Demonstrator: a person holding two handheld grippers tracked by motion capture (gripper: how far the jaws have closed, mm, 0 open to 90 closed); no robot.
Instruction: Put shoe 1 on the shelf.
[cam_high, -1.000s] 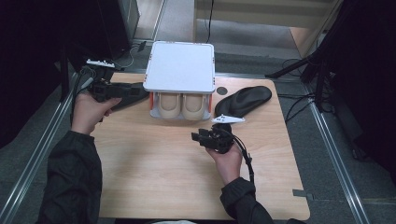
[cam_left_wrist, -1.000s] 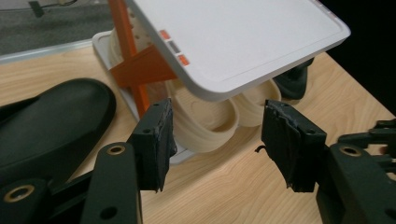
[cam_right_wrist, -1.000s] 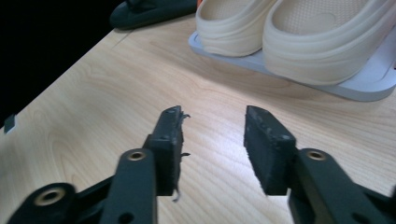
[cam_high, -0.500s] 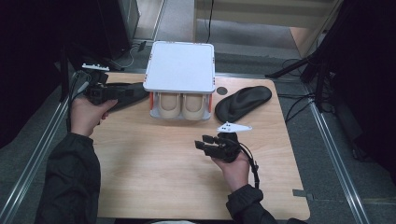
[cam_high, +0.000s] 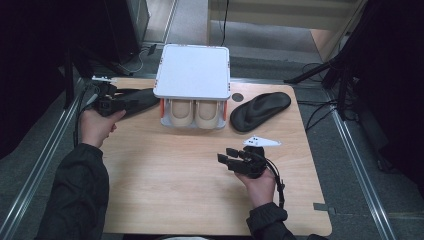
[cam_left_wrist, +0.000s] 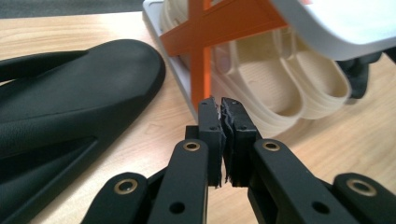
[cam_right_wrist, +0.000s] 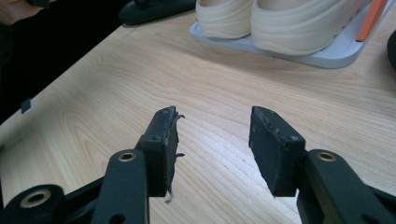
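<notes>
Left claw: jaws together, just closed, nothing seen between the pads. Positioned at the left edge of the worktop, beside the black sandal, which lay flat to the left of the claw in the left gripper view. Shoe rack located directly ahead and to the right of that claw, white top, orange side braces, with a pair of cream shoes on its lower shelf.

Right claw: jaws apart, just opened further, bare wood between the pads, nothing gripped. Held low over the worktop, well short of the rack; cream shoes ahead of the jaws, toes toward the claw. Second black sandal beyond the right claw, just beside the rack.
</notes>
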